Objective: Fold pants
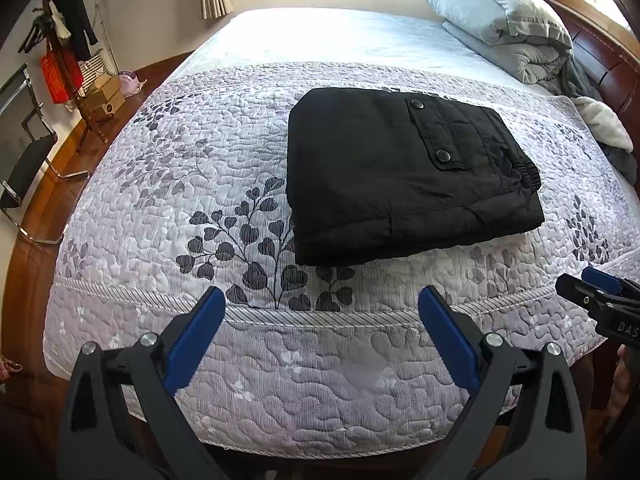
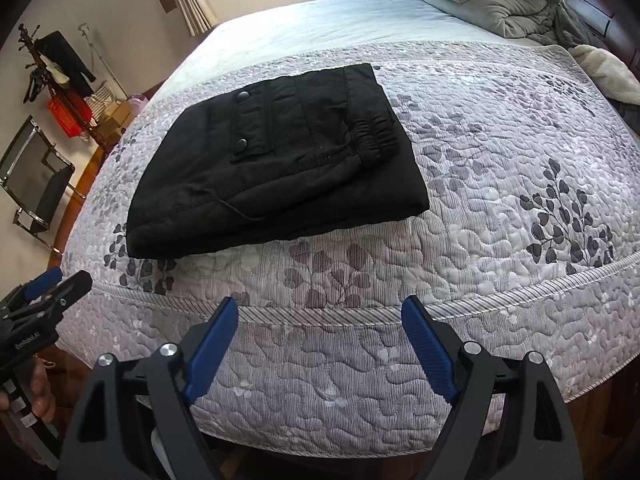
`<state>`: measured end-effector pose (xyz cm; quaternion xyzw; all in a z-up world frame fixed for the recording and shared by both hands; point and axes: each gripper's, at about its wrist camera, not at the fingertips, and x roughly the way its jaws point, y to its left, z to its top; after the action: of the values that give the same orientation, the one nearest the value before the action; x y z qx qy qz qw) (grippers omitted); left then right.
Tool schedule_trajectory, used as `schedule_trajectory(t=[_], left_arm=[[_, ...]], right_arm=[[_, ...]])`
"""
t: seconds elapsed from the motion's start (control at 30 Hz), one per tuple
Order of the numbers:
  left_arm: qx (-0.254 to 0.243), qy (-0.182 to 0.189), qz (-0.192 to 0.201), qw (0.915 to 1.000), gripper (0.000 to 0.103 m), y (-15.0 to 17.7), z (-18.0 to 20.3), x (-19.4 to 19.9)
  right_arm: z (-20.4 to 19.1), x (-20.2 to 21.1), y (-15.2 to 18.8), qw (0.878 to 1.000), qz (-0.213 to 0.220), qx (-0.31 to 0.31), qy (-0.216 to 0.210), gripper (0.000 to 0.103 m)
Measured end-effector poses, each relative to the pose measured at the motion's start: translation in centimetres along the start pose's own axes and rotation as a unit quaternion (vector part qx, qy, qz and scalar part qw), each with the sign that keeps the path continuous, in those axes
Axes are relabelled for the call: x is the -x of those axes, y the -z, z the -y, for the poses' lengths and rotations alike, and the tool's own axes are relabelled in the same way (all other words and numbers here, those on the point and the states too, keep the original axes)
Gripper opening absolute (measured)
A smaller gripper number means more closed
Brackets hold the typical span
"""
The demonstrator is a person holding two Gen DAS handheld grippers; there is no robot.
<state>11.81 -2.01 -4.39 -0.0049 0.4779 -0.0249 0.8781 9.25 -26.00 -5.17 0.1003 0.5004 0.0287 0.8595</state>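
Black pants (image 1: 404, 176) lie folded into a thick rectangle on the quilted bedspread (image 1: 160, 208), pocket flap with two snaps and the elastic waistband facing up. In the right wrist view the same folded pants (image 2: 276, 164) sit left of centre. My left gripper (image 1: 322, 300) hovers open over the near edge of the bed, blue pads wide apart with nothing between them. My right gripper (image 2: 316, 312) is open too and holds nothing, well short of the pants. Each gripper shows in the other's view: the right gripper (image 1: 596, 284) at the far right, the left gripper (image 2: 60, 280) at the far left.
A folded grey duvet and pillow (image 1: 516, 28) sit at the head of the bed, with a fleece blanket (image 1: 604, 124) beside them. A coat rack with clothes (image 1: 64, 40), boxes and a metal chair (image 1: 28, 152) stand on the wood floor to the left.
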Motion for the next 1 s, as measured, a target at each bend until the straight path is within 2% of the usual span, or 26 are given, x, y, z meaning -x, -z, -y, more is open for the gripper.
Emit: schedule_trajectory(t=[1.0], left_arm=[[-0.009, -0.001, -0.004, 1.0, 0.098, -0.22, -0.01, -0.6]], right_arm=[[0.19, -0.59, 0.03, 1.0, -0.008, 0.003, 0.0, 0.084]])
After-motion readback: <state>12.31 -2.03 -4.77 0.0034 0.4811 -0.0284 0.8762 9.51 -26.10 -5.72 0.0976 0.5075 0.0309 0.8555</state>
